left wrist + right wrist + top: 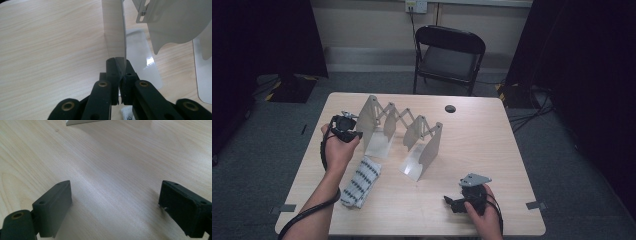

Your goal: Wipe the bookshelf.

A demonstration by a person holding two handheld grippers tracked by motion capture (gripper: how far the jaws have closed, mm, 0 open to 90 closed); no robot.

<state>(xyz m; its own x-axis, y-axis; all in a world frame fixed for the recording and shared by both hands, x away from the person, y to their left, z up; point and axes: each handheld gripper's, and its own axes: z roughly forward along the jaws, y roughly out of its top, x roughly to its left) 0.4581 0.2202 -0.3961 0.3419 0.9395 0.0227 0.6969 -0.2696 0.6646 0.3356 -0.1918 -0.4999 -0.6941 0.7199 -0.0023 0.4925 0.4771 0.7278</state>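
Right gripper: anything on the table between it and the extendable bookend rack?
Nothing visible. The right gripper rests open on bare table, short of the rack. The left gripper is shut on its end panel.

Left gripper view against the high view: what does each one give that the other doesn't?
Left gripper view alone: the left gripper has its pads clamped on the thin edge of the rack's end panel. High view alone: the whole white expanding rack, the striped folded cloth, the right gripper and a black chair. Both: the wooden table.
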